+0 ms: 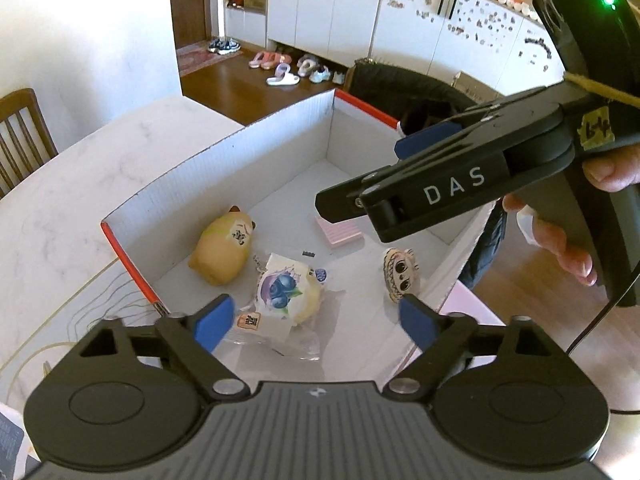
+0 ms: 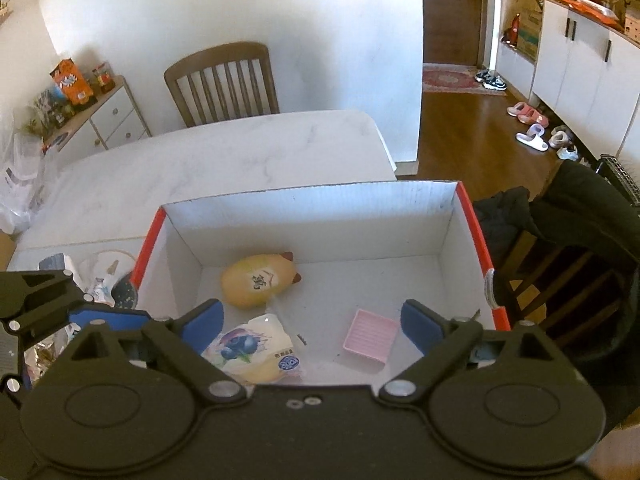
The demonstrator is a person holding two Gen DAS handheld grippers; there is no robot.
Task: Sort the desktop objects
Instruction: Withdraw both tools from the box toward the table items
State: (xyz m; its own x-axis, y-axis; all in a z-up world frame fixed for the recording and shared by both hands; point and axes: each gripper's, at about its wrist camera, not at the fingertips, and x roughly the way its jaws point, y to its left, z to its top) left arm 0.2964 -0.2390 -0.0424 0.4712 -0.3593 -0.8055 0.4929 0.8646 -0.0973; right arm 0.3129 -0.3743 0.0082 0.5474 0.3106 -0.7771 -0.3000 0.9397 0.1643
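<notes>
Both claws spread wide, empty, above the white box (image 2: pixel 304 204). Left gripper (image 1: pixel 316 320): blueberry snack pack (image 1: pixel 286 288) lower centre between its tips, on the box floor. Right gripper (image 2: pixel 312 324): pack (image 2: pixel 256 350) by its left finger, pink tray (image 2: pixel 370 340) by its right. Yellow plush (image 2: pixel 258 280) mid-frame behind.

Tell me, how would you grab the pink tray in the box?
Come from above and pinch the pink tray across its narrow width, on the two long raised rims. It lies flat on the box floor with open space around it, so its sides are reachable.
</notes>
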